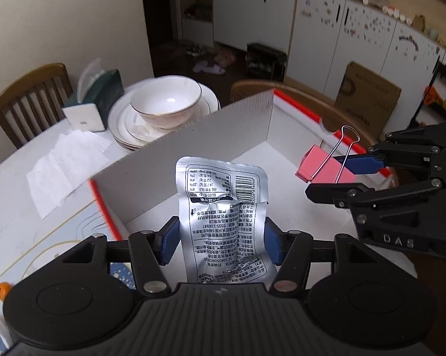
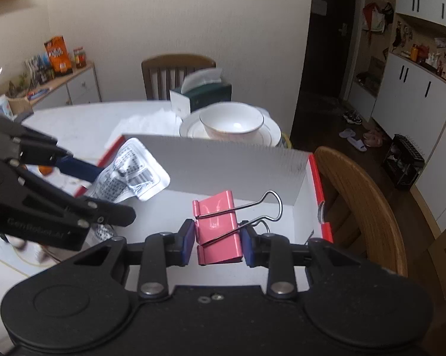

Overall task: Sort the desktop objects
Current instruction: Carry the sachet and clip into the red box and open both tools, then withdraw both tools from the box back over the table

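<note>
Left hand-held gripper [image 1: 220,240], its blue pads clamped on a silver foil packet [image 1: 223,207], holds it above the near part of the white cardboard box [image 1: 193,136] on the table [image 1: 21,190]. Right hand-held gripper [image 2: 217,241], closed on a pink binder clip [image 2: 217,228] with its wire handles raised, holds it over the box's right side. Behind the box: stacked plates with a bowl [image 1: 166,103].

A white bowl [image 1: 166,105] sits on stacked plates [image 1: 120,130] near the bench's far edge, beside a tissue box [image 1: 99,101] and wooden chair [image 1: 30,95].
</note>
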Demonstrator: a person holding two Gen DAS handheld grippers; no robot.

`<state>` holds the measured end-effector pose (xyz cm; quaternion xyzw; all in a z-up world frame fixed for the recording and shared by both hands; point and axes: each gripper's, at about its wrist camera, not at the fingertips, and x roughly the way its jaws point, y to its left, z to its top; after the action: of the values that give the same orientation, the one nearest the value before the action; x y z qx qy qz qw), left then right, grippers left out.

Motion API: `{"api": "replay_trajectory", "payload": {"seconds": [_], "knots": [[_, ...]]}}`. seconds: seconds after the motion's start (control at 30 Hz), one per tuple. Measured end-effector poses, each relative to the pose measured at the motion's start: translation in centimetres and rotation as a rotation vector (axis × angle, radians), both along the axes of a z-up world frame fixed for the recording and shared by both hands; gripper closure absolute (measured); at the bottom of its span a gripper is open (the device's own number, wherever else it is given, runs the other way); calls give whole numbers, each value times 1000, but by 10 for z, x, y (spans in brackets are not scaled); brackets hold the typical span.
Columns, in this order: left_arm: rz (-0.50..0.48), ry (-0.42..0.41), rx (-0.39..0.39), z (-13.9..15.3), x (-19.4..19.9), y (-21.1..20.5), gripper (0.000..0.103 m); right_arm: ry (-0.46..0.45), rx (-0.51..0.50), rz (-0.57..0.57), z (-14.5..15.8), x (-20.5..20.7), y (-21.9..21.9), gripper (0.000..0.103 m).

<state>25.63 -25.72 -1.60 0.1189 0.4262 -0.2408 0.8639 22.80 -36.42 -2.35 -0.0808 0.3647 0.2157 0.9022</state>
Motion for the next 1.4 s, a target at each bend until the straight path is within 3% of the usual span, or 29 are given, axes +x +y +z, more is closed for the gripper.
{"api": "replay_trajectory", "payload": {"seconds": [0.53, 0.97, 1.17, 1.4], "knots": [[-22, 216, 130, -67, 63, -27, 46, 228, -152, 97, -57, 52, 2, 72], [-18, 342, 182, -90, 77, -32, 45, 332, -222, 124, -75, 56, 7, 72], [-17, 331, 174, -86, 72, -31, 44, 340, -222, 126, -75, 54, 8, 69], [-7, 287, 99, -64, 59, -17, 40, 301, -191, 133, -62, 48, 0, 61]]}}
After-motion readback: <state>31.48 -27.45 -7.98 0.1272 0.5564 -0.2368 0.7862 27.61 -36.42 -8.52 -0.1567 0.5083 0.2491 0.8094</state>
